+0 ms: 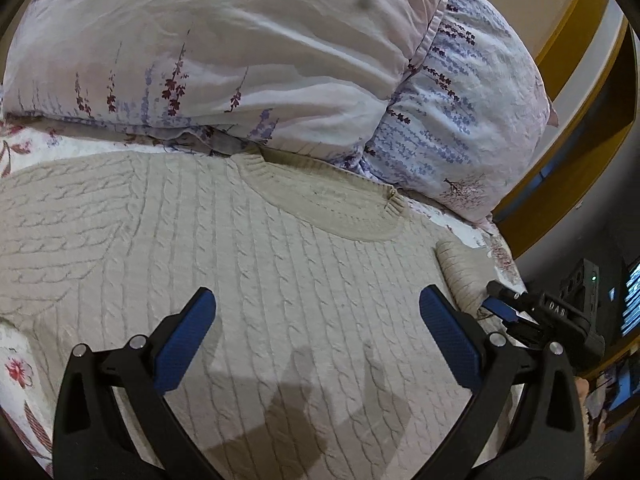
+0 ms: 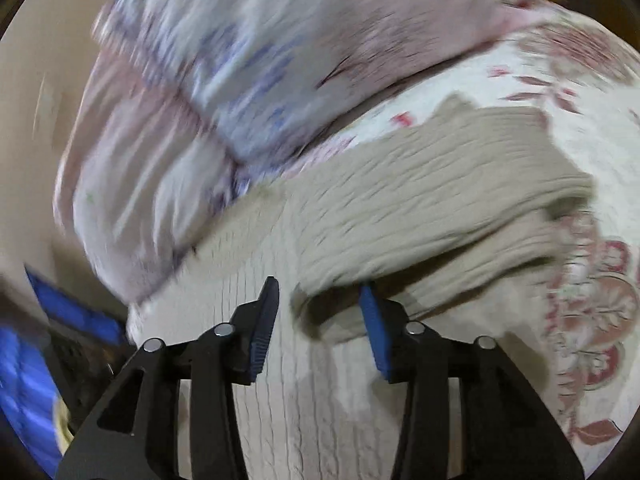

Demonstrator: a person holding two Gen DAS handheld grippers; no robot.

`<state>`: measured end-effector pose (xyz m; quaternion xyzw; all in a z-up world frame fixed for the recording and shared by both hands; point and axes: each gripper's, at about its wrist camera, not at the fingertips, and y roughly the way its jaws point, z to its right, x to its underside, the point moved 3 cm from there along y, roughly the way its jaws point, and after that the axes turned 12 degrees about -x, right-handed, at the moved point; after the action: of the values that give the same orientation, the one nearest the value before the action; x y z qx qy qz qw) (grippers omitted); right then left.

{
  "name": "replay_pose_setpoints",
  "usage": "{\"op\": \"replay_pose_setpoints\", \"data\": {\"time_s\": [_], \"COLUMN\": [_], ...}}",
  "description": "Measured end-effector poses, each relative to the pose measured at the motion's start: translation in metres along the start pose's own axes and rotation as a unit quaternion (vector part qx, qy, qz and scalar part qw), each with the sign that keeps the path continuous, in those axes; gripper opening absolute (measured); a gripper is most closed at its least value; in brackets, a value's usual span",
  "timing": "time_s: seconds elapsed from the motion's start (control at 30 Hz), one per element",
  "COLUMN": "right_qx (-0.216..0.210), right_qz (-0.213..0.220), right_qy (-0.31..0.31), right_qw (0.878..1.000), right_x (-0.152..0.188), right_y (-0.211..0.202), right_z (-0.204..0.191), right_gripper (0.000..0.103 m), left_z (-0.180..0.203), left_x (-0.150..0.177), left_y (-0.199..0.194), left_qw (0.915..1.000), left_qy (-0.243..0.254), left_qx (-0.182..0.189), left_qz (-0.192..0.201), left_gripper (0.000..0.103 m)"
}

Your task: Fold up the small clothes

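Observation:
A cream cable-knit sweater (image 1: 248,240) lies flat on the bed, its round neckline (image 1: 332,204) toward the pillows. My left gripper (image 1: 318,292) hovers over the sweater's chest, open, with nothing between its blue pads. At the right edge of that view, my right gripper (image 1: 505,307) sits by a ribbed sleeve cuff (image 1: 460,272). The right wrist view is blurred. There my right gripper (image 2: 319,286) is open above the sweater body (image 2: 320,400). A folded sleeve (image 2: 440,200) lies just beyond its fingertips; the pads do not press it.
Two floral pillows (image 1: 240,52) are stacked behind the neckline. A floral bedsheet (image 2: 592,320) shows around the sweater. A yellow wooden bed frame (image 1: 576,92) and dark equipment (image 1: 584,280) stand at the right. Blurred blue shapes (image 2: 68,308) fill the left edge of the right wrist view.

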<state>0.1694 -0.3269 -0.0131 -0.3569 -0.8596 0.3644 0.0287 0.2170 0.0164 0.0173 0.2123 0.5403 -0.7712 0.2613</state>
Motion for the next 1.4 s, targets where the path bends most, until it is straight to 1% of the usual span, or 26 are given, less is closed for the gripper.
{"op": "replay_pose_setpoints", "data": {"time_s": [0.1,0.17,0.23,0.33,0.4,0.43,0.5,0.53,0.57,0.6,0.63,0.7,0.77,0.8,0.83,0.93,0.97,1.03,1.07,1.1,1.13,1.17,1.23,1.33,1.37,1.4], "right_qx": [0.019,0.048,0.074,0.131,0.131,0.113,0.077,0.055,0.035,0.020,0.011,0.002,-0.005,-0.010,-0.017,-0.037,-0.046,-0.051,-0.053,-0.052,-0.045,-0.034,-0.024,-0.013,-0.003,0.009], "right_qz": [0.035,0.058,0.069,0.097,0.112,0.110,0.077,0.040,-0.020,-0.070,-0.108,-0.165,-0.182,-0.184,-0.178,-0.147,-0.129,-0.102,-0.085,-0.069,-0.047,-0.031,0.003,0.051,0.068,0.082], "right_qy": [0.050,0.064,0.057,-0.029,-0.117,-0.170,-0.239,-0.273,-0.305,-0.322,-0.332,-0.341,-0.320,-0.301,-0.268,-0.176,-0.126,-0.053,-0.008,0.027,0.063,0.082,0.120,0.148,0.145,0.135], "right_qw": [0.998,0.995,0.993,0.986,0.978,0.973,0.965,0.960,0.951,0.944,0.937,0.925,0.930,0.936,0.947,0.973,0.982,0.992,0.995,0.996,0.996,0.996,0.992,0.988,0.987,0.987], "right_x": [-0.014,-0.025,-0.031,-0.037,-0.034,-0.025,-0.006,0.009,0.031,0.049,0.065,0.094,0.102,0.100,0.094,0.073,0.063,0.052,0.046,0.041,0.035,0.031,0.022,0.009,0.004,0.001], "right_y": [-0.015,-0.017,-0.019,-0.016,-0.009,-0.001,0.016,0.031,0.054,0.073,0.088,0.108,0.110,0.106,0.097,0.065,0.049,0.028,0.014,0.002,-0.010,-0.014,-0.025,-0.031,-0.036,-0.041], "right_z": [0.019,0.029,0.029,-0.003,-0.048,-0.078,-0.113,-0.129,-0.143,-0.148,-0.151,-0.146,-0.137,-0.132,-0.122,-0.097,-0.080,-0.052,-0.030,-0.011,0.009,0.019,0.040,0.057,0.060,0.060], "right_gripper": [0.043,0.030,0.014,0.010,0.010,0.009,0.010,0.011,0.011,0.016,0.021,0.023,0.028,0.032,0.035,0.041,0.041,0.041,0.041,0.041,0.041,0.041,0.041,0.040,0.039,0.032], "left_z": [-0.002,-0.004,-0.008,-0.016,-0.021,-0.025,-0.031,-0.035,-0.037,-0.038,-0.040,-0.041,-0.041,-0.040,-0.039,-0.036,-0.035,-0.034,-0.032,-0.032,-0.030,-0.029,-0.027,-0.026,-0.026,-0.029], "left_x": [0.000,0.001,0.001,0.001,0.000,-0.001,-0.001,-0.001,0.000,0.001,0.002,0.005,0.009,0.010,0.011,0.012,0.011,0.011,0.011,0.011,0.011,0.011,0.008,-0.003,-0.008,-0.015], "left_y": [0.002,0.002,0.001,-0.003,-0.006,-0.008,-0.008,-0.008,-0.006,-0.004,0.000,0.003,0.005,0.005,0.006,0.008,0.010,0.015,0.019,0.022,0.027,0.030,0.037,0.038,0.033,0.024], "left_qw": [0.9998,0.9996,0.9992,0.9984,0.9973,0.9963,0.9941,0.9925,0.9912,0.9900,0.9886,0.9866,0.9851,0.9849,0.9849,0.9827,0.9816,0.9793,0.9781,0.9769,0.9752,0.9741,0.9756,0.9818,0.9843,0.9884], "left_qy": [-0.013,-0.019,-0.026,-0.042,-0.056,-0.067,-0.086,-0.097,-0.105,-0.112,-0.119,-0.128,-0.130,-0.130,-0.128,-0.134,-0.139,-0.147,-0.152,-0.156,-0.160,-0.163,-0.158,-0.142,-0.137,-0.127], "left_qx": [0.011,0.017,0.024,0.033,0.043,0.050,0.062,0.069,0.074,0.077,0.080,0.084,0.089,0.090,0.090,0.096,0.098,0.102,0.103,0.104,0.107,0.109,0.103,0.089,0.081,0.066], "left_qz": [-0.008,-0.013,-0.018,-0.020,-0.021,-0.020,-0.023,-0.027,-0.032,-0.038,-0.047,-0.058,-0.068,-0.071,-0.074,-0.084,-0.088,-0.094,-0.098,-0.103,-0.109,-0.112,-0.112,-0.090,-0.076,-0.049], "left_gripper": [0.101,0.099,0.095,0.091,0.090,0.090,0.090,0.090,0.090,0.090,0.090,0.087,0.084,0.082,0.080,0.073,0.071,0.059,0.056,0.049,0.038,0.032,0.009,0.000,0.000,0.000]}}
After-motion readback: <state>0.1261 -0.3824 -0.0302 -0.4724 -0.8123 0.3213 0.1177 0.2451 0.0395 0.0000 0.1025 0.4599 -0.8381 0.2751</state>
